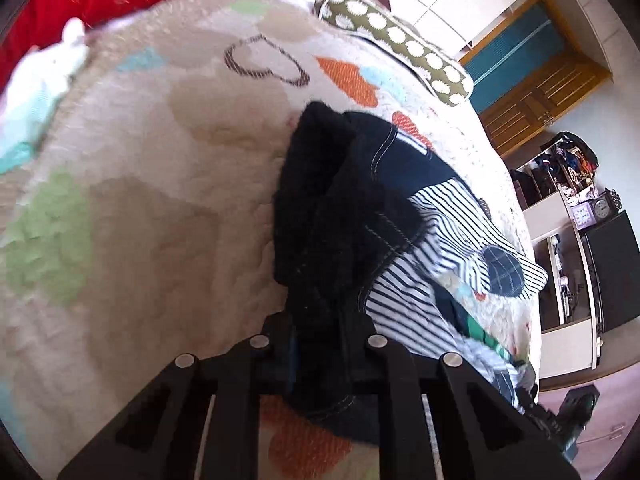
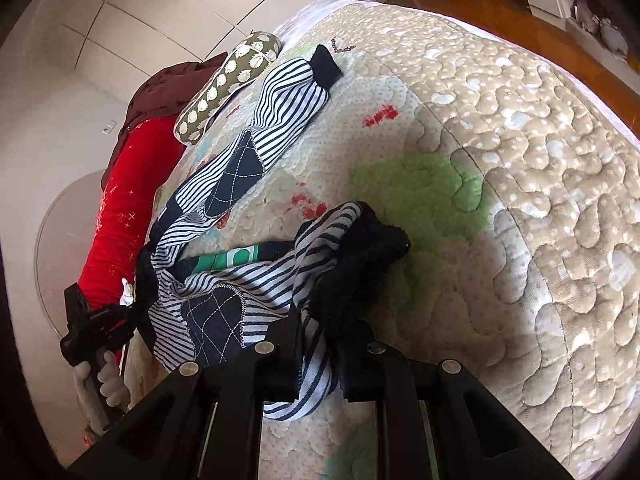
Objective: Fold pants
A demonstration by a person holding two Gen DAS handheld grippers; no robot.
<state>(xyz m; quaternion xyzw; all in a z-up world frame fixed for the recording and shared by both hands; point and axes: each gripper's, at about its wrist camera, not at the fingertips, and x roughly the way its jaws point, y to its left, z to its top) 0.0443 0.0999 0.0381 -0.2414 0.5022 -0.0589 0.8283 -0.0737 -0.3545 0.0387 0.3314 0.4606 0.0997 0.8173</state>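
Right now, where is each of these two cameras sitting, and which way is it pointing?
Left wrist: on the left tool, looking along its fingers over the quilt at the pants it grips.
Right wrist: on the right tool, gripping a striped leg; the left tool and gloved hand show at left.
Shared: pants, quilt, dotted pillow.

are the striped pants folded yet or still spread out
Not folded. The striped pants lie bunched on the quilt, one leg stretched out, the other crumpled toward the right gripper, which pinches the fabric.
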